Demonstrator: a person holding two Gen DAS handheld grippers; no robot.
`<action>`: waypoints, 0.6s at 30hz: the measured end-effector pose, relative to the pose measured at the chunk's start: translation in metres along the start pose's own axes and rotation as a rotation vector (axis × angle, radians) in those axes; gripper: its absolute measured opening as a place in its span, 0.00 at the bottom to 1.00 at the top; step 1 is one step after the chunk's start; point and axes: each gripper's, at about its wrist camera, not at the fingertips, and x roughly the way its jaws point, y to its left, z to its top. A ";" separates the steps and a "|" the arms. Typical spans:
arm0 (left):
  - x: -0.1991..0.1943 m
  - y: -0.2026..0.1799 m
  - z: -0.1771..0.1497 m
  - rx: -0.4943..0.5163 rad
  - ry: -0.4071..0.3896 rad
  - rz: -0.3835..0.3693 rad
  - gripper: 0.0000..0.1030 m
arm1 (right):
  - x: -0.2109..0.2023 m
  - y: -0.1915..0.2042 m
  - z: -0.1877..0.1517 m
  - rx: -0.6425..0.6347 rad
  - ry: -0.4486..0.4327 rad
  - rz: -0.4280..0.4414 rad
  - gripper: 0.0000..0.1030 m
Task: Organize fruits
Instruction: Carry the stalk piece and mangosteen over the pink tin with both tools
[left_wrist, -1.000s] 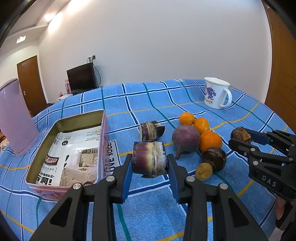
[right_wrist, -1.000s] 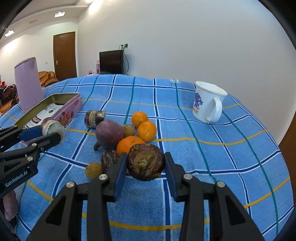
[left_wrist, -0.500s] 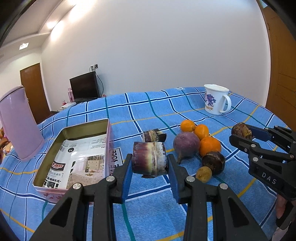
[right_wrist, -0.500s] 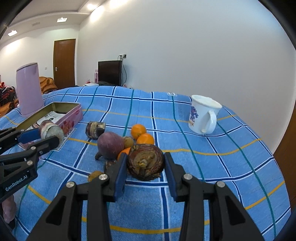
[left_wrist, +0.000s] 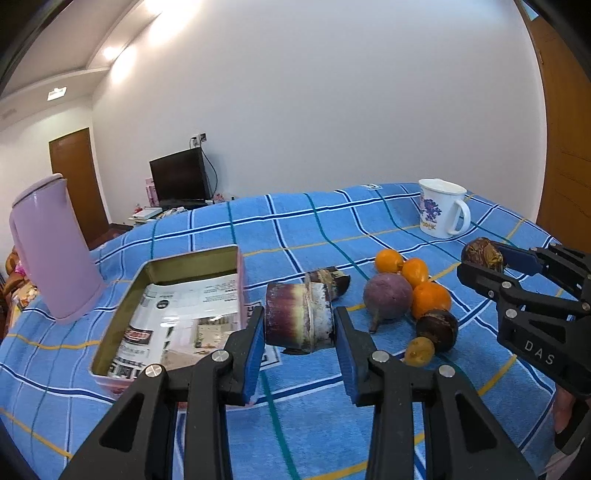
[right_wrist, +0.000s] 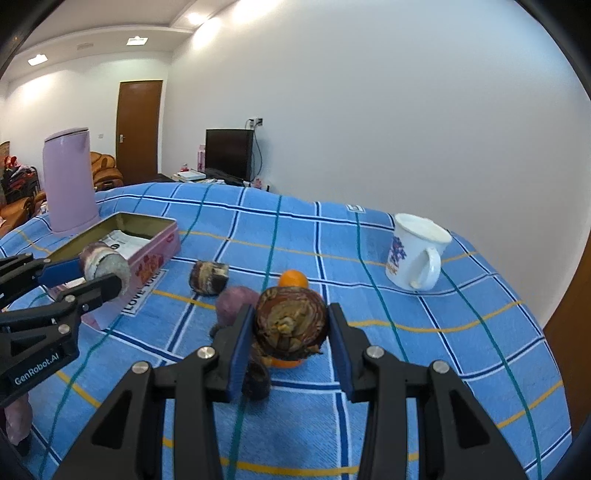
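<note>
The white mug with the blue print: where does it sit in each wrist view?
Left wrist view: white mug at upper right, on the far side of the checked cloth.
Right wrist view: the mug at right of centre, handle toward the camera.
Shared landmark: the pink tin.

Two sugarcane pieces showed, one (left_wrist: 300, 319) held up, one (left_wrist: 330, 279) right of the tin (left_wrist: 122, 314); three oranges (left_wrist: 388, 260) (left_wrist: 415, 266) (left_wrist: 431, 300) lay farther right. There were two dark round fruits (one (left_wrist: 481, 254) gripped, one (left_wrist: 437, 328) on the cloth), one purple root (left_wrist: 387, 295), one small yellow fruit (left_wrist: 419, 350), one mug (left_wrist: 441, 212), one pink jug (left_wrist: 51, 251) left of that single tin, and two grippers (left_wrist: 299, 332) (right_wrist: 291, 328)
</note>
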 end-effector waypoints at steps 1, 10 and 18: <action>-0.002 0.002 0.001 0.000 -0.002 0.007 0.37 | 0.000 0.002 0.002 0.002 0.000 0.011 0.41; -0.011 0.022 0.000 -0.001 -0.003 0.072 0.37 | 0.004 0.023 0.023 -0.010 0.000 0.091 0.41; -0.011 0.053 -0.002 -0.035 0.010 0.124 0.37 | 0.010 0.049 0.043 -0.044 0.000 0.138 0.41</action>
